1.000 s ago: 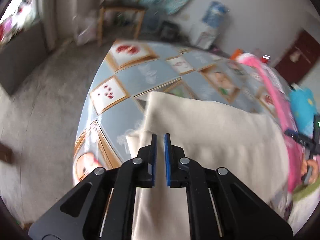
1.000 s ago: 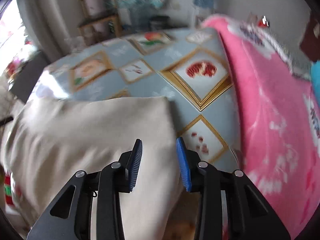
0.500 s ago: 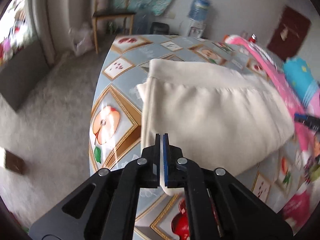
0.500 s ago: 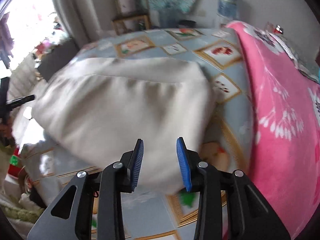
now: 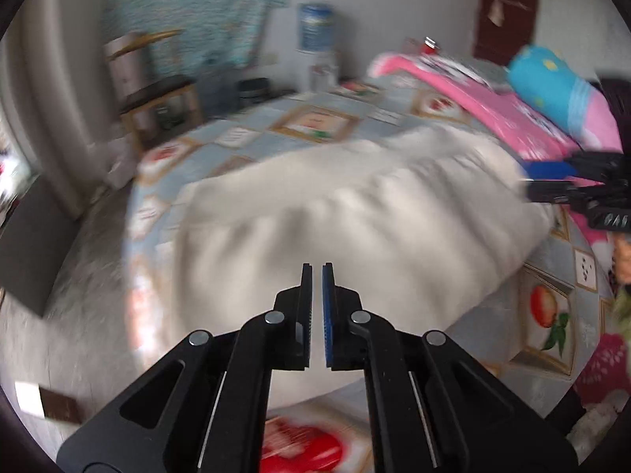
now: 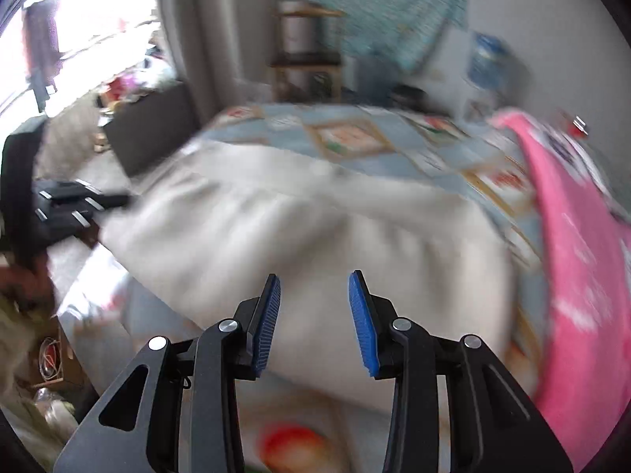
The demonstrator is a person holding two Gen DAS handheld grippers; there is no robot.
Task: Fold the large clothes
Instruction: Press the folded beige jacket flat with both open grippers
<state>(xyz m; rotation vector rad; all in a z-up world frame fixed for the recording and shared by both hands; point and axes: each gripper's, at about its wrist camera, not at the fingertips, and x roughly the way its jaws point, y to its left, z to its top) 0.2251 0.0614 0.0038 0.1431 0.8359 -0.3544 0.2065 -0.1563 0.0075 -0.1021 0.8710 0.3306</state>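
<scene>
Left wrist: my left gripper [image 5: 316, 276] is nearly closed, gripping nothing; the cream garment [image 5: 355, 228] lies bunched on the patterned tablecloth [image 5: 315, 122].

Right wrist: my right gripper [image 6: 314, 295] is wide open, empty, above the garment. Looks soft, floppy; I'd pinch an edge.

1. Left gripper [image 5: 316, 270]: jaws drawn nearly together, a thin slit between the pads, nothing visibly clamped. It points forward, level.
2. Right gripper [image 6: 314, 282]: jaws spread wide, blue pads [image 6: 364, 325] facing each other across a clear gap, nothing held.
3. Both views blurred.
</scene>
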